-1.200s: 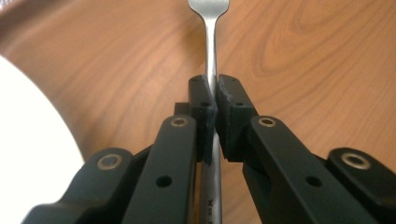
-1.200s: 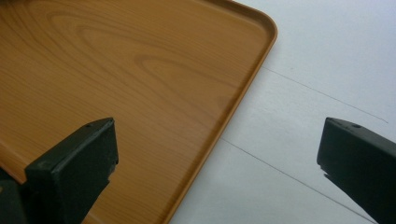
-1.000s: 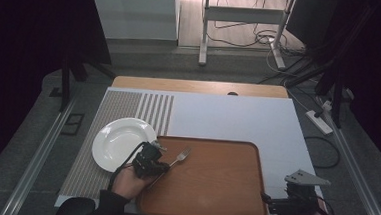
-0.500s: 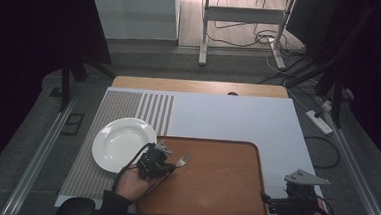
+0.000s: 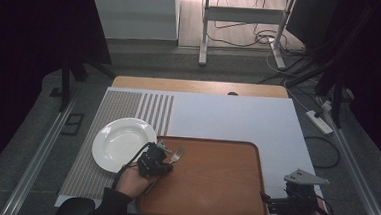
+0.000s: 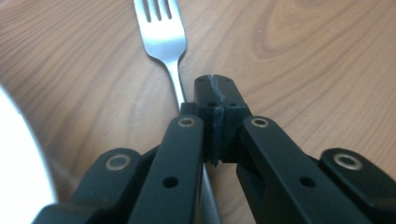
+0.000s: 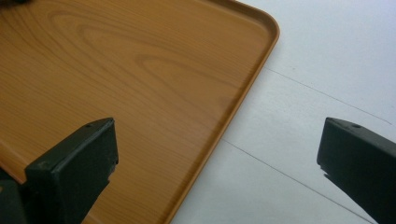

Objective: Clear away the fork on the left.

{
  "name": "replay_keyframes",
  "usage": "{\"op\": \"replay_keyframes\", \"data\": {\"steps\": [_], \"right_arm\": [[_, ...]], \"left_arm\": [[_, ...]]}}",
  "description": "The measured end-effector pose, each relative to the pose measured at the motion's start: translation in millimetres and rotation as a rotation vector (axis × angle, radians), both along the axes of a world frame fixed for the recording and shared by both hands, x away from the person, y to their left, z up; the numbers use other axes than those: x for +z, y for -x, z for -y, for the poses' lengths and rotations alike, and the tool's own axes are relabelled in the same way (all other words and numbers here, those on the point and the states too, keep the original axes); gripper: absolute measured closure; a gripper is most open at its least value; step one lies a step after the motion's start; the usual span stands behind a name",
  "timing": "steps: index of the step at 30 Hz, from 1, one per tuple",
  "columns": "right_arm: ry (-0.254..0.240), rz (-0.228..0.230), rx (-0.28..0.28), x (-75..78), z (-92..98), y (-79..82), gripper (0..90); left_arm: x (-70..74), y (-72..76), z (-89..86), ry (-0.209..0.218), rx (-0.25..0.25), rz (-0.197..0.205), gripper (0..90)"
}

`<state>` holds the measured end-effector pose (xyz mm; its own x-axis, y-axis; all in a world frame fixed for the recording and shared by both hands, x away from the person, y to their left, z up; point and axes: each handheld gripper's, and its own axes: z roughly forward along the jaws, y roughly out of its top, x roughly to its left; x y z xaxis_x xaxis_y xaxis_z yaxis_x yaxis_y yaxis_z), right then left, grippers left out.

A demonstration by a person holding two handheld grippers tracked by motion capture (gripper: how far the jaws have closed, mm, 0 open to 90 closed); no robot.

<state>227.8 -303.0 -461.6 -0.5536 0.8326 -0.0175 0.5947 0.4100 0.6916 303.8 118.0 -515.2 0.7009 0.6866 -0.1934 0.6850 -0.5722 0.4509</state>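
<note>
The left tongs (image 5: 159, 153) sit low over the near left part of the wooden tray (image 5: 233, 200), and in the left gripper view their jaws are pressed together, pad against pad. The fork (image 6: 164, 44) lies flat on the tray with its prongs pointing away from the person; its handle runs just beside the left jaw and passes under it, so the jaws look closed next to the handle rather than on it, though the part of the handle beneath them is hidden and I cannot be sure nothing is caught there. From above, the fork (image 5: 176, 155) rests near the tray's left edge, close to the white plate (image 5: 121, 143), which stands on the striped placemat (image 5: 128, 108) just left of the tray and is bare. The right tongs (image 5: 265, 200) wait at the tray's near right corner, spread wide in the right gripper view, with nothing between them and the white tabletop (image 7: 322, 65) beyond the tray rim. As a judgement, the fork looks already laid on the tray, or else a pinch on it has missed. Either way, the plate is untouched and the right hand has no part in the work yet.
</note>
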Motion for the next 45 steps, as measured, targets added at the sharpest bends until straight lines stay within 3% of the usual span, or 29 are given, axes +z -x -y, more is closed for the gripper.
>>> {"op": "replay_keyframes", "data": {"steps": [7, 21, 37, 45], "right_arm": [[0.001, -0.001, 0.000, -0.1, 0.0, -0.2, 0.0], [0.009, -0.004, 0.003, -0.4, -0.7, -0.5, 0.0], [0.012, -0.006, 0.005, -0.8, -1.3, -0.7, 0.0], [0.013, -0.006, 0.006, -0.8, -1.5, -0.7, 0.0]], "left_arm": [[-1.3, -4.3, -14.2, 0.012, 0.033, -0.011, 88.9], [-1.6, -7.5, -27.3, 0.013, 0.054, -0.033, 88.8], [-2.0, -8.3, -30.8, 0.031, 0.054, -0.044, 86.5], [0.5, -6.4, -29.9, 0.042, 0.046, -0.023, 81.5]]}}
